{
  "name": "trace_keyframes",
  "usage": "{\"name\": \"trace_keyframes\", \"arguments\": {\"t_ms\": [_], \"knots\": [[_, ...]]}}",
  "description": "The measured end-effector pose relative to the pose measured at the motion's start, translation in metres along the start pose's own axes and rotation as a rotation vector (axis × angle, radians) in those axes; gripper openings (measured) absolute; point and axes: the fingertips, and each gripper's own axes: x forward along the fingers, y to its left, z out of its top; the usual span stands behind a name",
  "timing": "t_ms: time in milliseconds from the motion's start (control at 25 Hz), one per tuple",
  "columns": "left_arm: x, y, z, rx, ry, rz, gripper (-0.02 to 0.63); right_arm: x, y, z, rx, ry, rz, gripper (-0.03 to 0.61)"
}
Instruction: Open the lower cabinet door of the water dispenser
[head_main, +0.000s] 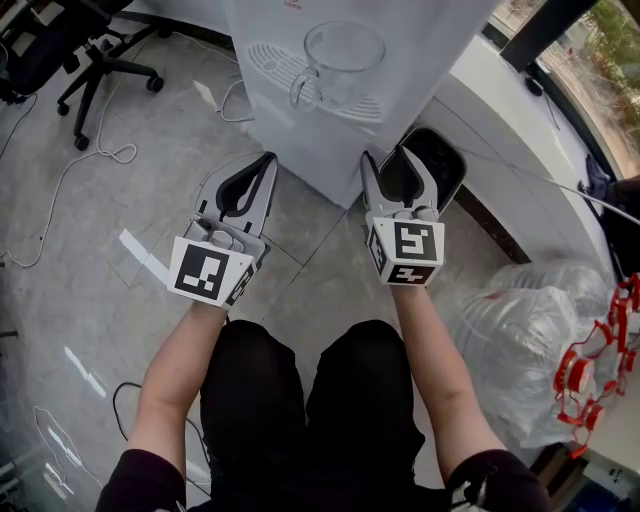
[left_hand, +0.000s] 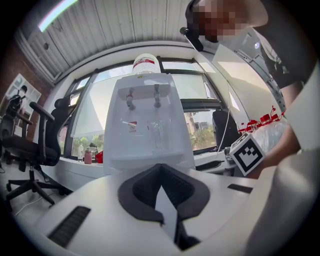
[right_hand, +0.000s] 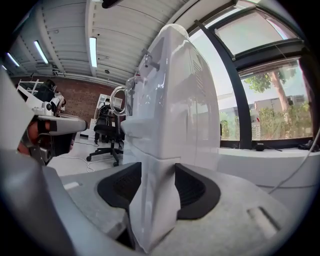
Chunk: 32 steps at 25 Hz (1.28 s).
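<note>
The white water dispenser (head_main: 330, 130) stands on the floor ahead, with a glass cup (head_main: 340, 55) on its drip tray. My right gripper (head_main: 388, 158) is at its lower right corner. In the right gripper view the edge of the lower cabinet door (right_hand: 155, 210) stands between the spread jaws of the right gripper (right_hand: 157, 175), and the pads do not press on it. My left gripper (head_main: 268, 160) hovers level in front of the cabinet's left side, apart from it. Its jaw tips meet with nothing between them, and the left gripper view looks past them at the dispenser (left_hand: 147, 125).
A black bin (head_main: 445, 160) sits just behind the right gripper. A low white ledge (head_main: 520, 130) runs along the window at the right, with clear plastic bags (head_main: 540, 330) below it. An office chair (head_main: 90, 50) and loose cables (head_main: 90, 150) lie to the left.
</note>
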Motion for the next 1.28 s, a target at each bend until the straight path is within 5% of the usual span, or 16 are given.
{"name": "trace_keyframes", "arguments": {"t_ms": [280, 560, 920, 1280], "knots": [[-0.001, -0.004, 0.003, 0.014, -0.004, -0.006, 0.006, -0.013, 0.014, 0.003, -0.064, -0.021, 0.042, 0.198], [-0.01, 0.001, 0.002, 0.012, 0.001, 0.012, 0.006, -0.022, 0.064, 0.004, -0.112, -0.025, 0.182, 0.192], [-0.014, 0.001, 0.004, 0.012, -0.002, 0.01, 0.006, -0.009, 0.002, -0.002, -0.053, 0.007, 0.018, 0.193], [-0.016, 0.008, -0.001, 0.009, 0.005, 0.022, 0.006, 0.004, -0.007, -0.001, -0.006, 0.009, 0.033, 0.206]]}}
